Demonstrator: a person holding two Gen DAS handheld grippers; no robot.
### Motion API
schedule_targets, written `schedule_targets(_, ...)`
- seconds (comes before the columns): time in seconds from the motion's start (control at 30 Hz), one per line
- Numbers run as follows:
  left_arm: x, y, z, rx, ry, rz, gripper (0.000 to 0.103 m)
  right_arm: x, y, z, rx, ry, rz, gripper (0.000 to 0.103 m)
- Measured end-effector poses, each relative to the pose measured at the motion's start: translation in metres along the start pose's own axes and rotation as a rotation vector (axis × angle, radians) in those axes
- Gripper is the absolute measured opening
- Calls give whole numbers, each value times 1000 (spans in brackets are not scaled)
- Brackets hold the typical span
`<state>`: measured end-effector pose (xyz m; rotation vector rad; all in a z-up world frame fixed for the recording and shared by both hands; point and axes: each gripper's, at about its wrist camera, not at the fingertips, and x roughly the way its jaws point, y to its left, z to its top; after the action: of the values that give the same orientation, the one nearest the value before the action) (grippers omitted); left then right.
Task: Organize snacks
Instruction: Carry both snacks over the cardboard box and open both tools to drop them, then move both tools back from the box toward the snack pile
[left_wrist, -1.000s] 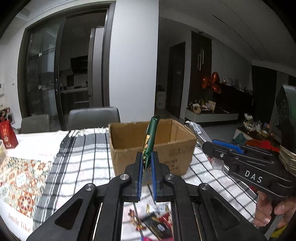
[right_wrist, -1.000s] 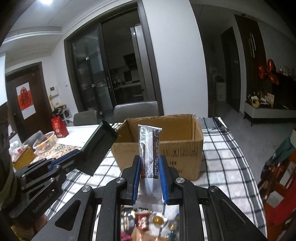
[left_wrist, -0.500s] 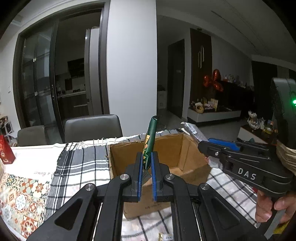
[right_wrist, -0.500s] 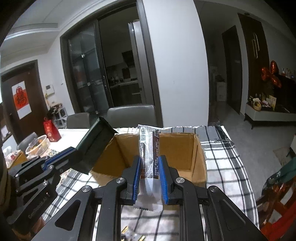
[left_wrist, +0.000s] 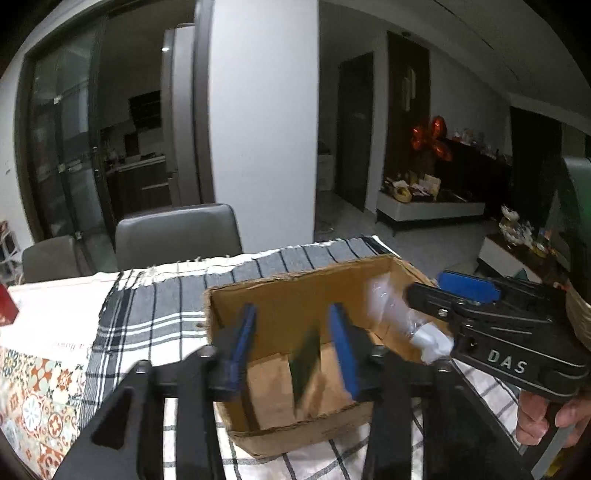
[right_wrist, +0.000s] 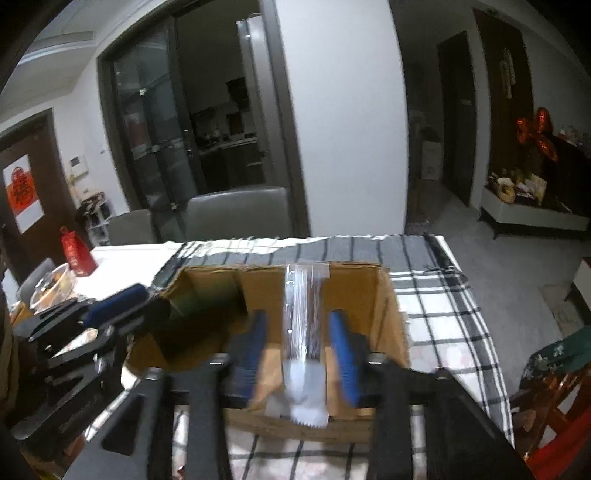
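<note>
An open cardboard box (left_wrist: 236, 295) (right_wrist: 391, 295) stands on the checked tablecloth. My left gripper (left_wrist: 295, 347) is open over the box's front wall; a blurred green snack packet (left_wrist: 304, 363) drops between its fingers into the box. My right gripper (right_wrist: 298, 341) is open over the box too; a clear and white snack wrapper (right_wrist: 303, 332) falls between its fingers, blurred. The wrapper also shows in the left wrist view (left_wrist: 402, 317), by the right gripper (left_wrist: 465, 306). The left gripper shows at the box's left in the right wrist view (right_wrist: 118, 306).
Grey chairs (left_wrist: 177, 232) stand behind the table. A red bag (right_wrist: 75, 253) and a glass bowl (right_wrist: 51, 284) sit at the far left. A patterned mat (left_wrist: 33, 387) lies left of the checked cloth (right_wrist: 443, 295). The table's edge runs along the right.
Both grippers moved forward over the box and opened. The green packet and the clear wrapper have left the fingers and are falling into the box.
</note>
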<state>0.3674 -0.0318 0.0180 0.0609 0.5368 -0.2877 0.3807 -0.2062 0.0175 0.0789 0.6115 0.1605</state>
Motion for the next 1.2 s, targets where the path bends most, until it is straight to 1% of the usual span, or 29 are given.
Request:
schedule_targets(0.07, -7, 1, -3, -9, -1, 1, 43, -6, 0, -3, -11, -12, -3, 45)
schedule_targets(0.23, -28, 2, -11, -17, 2, 27, 53, -29, 3, -12, -31, -37, -1, 46)
schedule_targets(0.27, -34, 2, -13, -19, 0, 28, 57, -36, 5, -15, -34, -44, 2, 46)
schedule_targets(0.33, -47, 1, -17, -24, -7, 26, 59, -50, 10, -20, -45, -56, 12, 46)
schedule_targets(0.4, -63, -1, -23, -24, -20, 12, 65, -60, 12, -25, -54, -67, 26, 46)
schedule_targets(0.47, -76, -3, -27, -24, -31, 10, 70, -73, 16, -31, -71, -76, 38, 46)
schedule_targets(0.53, -90, -6, -32, -23, -47, 16, 72, -84, 19, -36, -82, -91, 45, 46)
schedule_targets(0.6, -104, -8, -39, -22, -56, 20, 74, -96, 22, -42, -86, -106, 58, 50)
schedule_targets(0.63, -111, -10, -43, -21, -59, 19, 75, -102, 23, -45, -85, -111, 62, 56)
schedule_targets(0.67, -118, -10, -46, -23, -61, 20, 77, -108, 24, -48, -83, -120, 66, 58)
schedule_targets(0.8, -140, -10, -60, -31, -73, 33, 80, -129, 31, -64, -108, -136, 74, 59)
schedule_targets(0.87, -149, -11, -67, -35, -72, 38, 80, -139, 33, -71, -106, -146, 73, 67)
schedule_targets(0.93, -158, -14, -75, -28, -71, 41, 81, -147, 33, -78, -95, -153, 78, 68)
schedule_targets(1.0, -165, -18, -82, -13, -68, 41, 83, -155, 35, -87, -103, -152, 87, 69)
schedule_targets(1.07, -172, -22, -88, -4, -68, 41, 84, -161, 37, -94, -115, -152, 90, 74)
schedule_targets(1.1, -175, -23, -91, -5, -66, 39, 85, -163, 37, -99, -122, -153, 90, 75)
schedule_targets(1.2, -180, -29, -97, -6, -58, 36, 86, -169, 39, -113, -135, -142, 100, 76)
